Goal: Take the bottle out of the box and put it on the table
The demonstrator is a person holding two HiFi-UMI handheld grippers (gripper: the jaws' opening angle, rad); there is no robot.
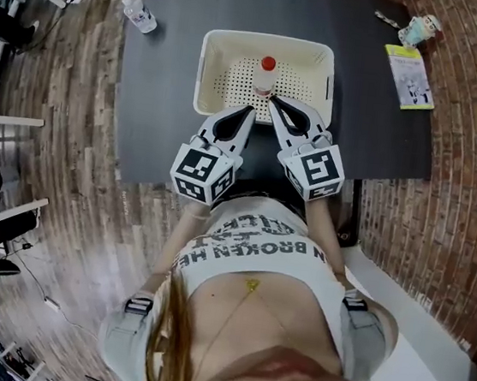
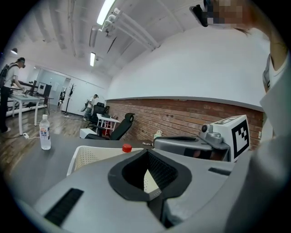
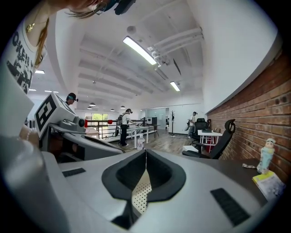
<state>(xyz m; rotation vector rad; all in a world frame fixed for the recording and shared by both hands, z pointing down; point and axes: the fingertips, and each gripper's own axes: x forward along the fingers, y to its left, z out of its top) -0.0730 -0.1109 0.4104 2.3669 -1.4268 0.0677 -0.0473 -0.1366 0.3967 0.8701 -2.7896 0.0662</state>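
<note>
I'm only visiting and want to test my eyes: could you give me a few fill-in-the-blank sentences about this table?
1. The bottle in the box has a ___ cap.
2. The left gripper and right gripper both have their jaws ___.
3. A second bottle is on the table, ___ the box.

Missing words: red; shut; outside.

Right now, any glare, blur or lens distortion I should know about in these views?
Head view: fisheye bows the table edges; box and bottle are sharp and evenly lit. Left gripper view: dark rounded corners, ceiling lamp blown out. Right gripper view: same dark corners and lamp glare.
</note>
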